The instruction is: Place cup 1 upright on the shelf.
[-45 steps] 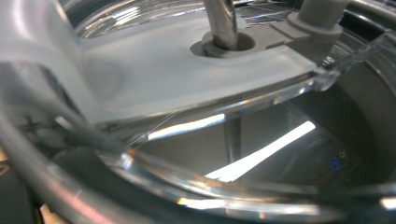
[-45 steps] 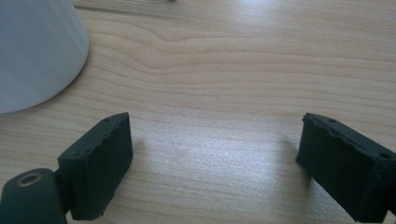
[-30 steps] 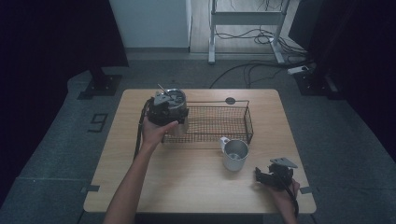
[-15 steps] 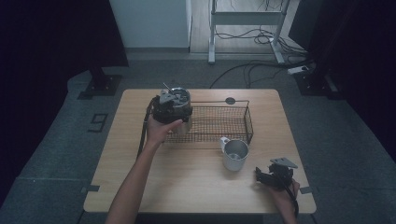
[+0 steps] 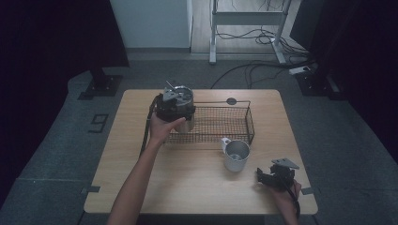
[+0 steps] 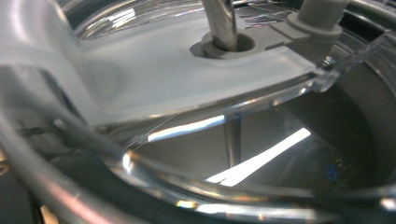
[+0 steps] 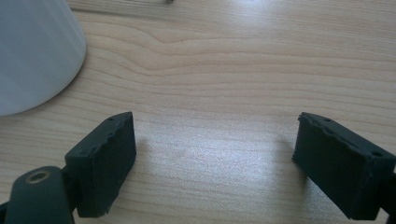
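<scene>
A: Risks to be noted, left first?

B: The left gripper [image 5: 174, 104] is set against the steel pot [image 5: 186, 96] at the left end of the wire basket [image 5: 234, 137]. Its jaws are hidden, so whether they are clamped on the pot cannot be told. If the hold is only on the rim or the clear lid [image 6: 187, 79], the pot could be tipped by its own weight, or the lid could be pulled loose and dropped.

A: And further right?

B: The basket wall could be caught by the pot's base and the basket dragged across the table [image 5: 187, 187]. The metal mug [image 5: 235, 154] stands just in front of the basket's right part, so it could be knocked over by a shifted basket. The right gripper [image 5: 261, 176] is rested near the table's front right corner. Its jaws have just been closing a little, yet a wide gap is left and nothing lies between them. Little hazard is judged there.

A: The pot's appearance?

B: A round, brushed-steel body is recorded, with a glossy transparent lid crossed by a pale grey bar. A metal stem is seen passing through the bar, and bright reflections are thrown across the inner wall.
</scene>
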Demonstrator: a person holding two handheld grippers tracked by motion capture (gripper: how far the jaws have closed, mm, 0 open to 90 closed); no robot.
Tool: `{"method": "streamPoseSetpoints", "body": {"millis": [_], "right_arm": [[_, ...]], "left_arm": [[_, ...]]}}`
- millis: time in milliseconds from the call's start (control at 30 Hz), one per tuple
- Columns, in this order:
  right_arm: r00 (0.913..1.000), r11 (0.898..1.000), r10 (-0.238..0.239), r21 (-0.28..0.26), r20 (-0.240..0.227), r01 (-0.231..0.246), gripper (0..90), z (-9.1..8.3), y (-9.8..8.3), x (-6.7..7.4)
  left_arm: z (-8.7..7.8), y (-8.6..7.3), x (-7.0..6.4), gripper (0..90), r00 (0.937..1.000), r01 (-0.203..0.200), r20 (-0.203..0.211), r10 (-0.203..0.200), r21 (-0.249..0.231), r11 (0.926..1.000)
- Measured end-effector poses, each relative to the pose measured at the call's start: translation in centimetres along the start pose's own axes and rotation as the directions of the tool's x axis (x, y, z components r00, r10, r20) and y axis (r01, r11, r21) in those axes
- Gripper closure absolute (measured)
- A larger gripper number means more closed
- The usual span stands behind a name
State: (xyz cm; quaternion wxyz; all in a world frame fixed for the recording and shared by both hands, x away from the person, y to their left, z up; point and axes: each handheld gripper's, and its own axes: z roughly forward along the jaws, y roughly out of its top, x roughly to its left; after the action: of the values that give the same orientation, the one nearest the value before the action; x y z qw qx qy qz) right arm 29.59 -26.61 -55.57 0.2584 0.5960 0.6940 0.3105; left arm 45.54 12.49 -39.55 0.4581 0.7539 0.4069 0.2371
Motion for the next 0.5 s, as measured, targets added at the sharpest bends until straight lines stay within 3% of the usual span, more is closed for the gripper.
{"method": "streamPoseSetpoints", "body": {"millis": [500], "right_arm": [[1.0,1.0,0.001,-0.001,0.0,-0.001,12.7,0.0,0.0,0.0]], "left_arm": [[1.3,0.8,0.1,4.1,1.0,-0.002,0.003,0.002,0.007,1.0]]}}
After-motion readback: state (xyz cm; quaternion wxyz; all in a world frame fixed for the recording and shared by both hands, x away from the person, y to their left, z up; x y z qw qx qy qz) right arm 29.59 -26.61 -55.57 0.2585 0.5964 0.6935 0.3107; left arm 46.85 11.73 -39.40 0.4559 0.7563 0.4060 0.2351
